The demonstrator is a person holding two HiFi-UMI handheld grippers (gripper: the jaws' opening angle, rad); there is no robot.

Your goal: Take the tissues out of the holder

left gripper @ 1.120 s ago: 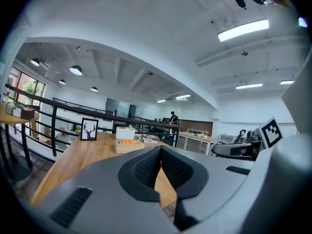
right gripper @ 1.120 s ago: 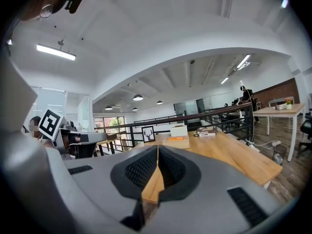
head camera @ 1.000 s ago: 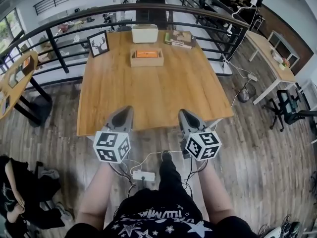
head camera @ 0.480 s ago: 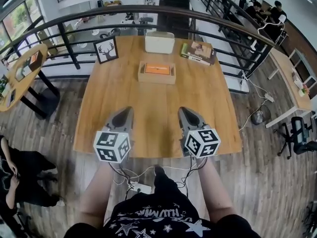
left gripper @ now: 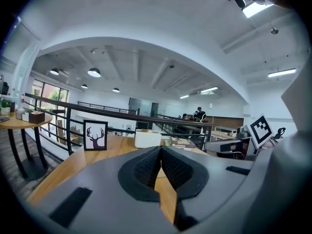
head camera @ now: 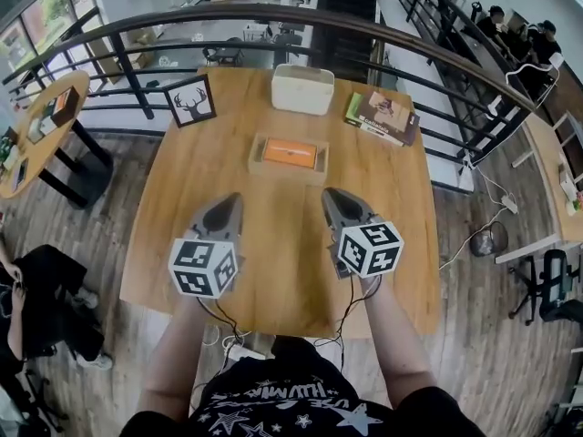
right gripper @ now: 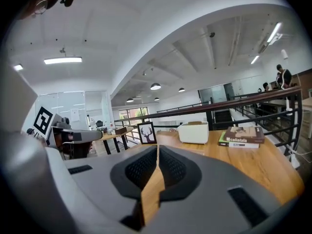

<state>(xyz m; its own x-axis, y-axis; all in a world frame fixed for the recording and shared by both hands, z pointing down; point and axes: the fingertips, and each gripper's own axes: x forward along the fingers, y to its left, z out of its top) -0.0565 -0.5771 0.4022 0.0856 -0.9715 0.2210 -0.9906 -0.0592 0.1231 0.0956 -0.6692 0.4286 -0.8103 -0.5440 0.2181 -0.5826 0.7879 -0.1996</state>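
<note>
A shallow wooden holder [head camera: 290, 157] with an orange tissue pack in it lies flat on the wooden table [head camera: 182, 244], past the table's middle. My left gripper [head camera: 232, 198] and right gripper [head camera: 330, 192] hover side by side above the table's near half, a short way before the holder. Both are shut with nothing between the pads. In the left gripper view the closed pads [left gripper: 146, 167] fill the lower frame; the right gripper view shows the same [right gripper: 173, 167]. The holder is hidden behind the jaws in both gripper views.
At the table's far edge stand a white box [head camera: 302, 89], a framed deer picture [head camera: 191, 101] at the left and stacked books [head camera: 383, 117] at the right. A black railing [head camera: 273, 16] runs behind. A round side table [head camera: 41, 130] stands left, where a person sits [head camera: 27, 308].
The view has closed in on the table: both grippers, earlier at its near edge, now hang over its near half. Their jaws stay shut.
</note>
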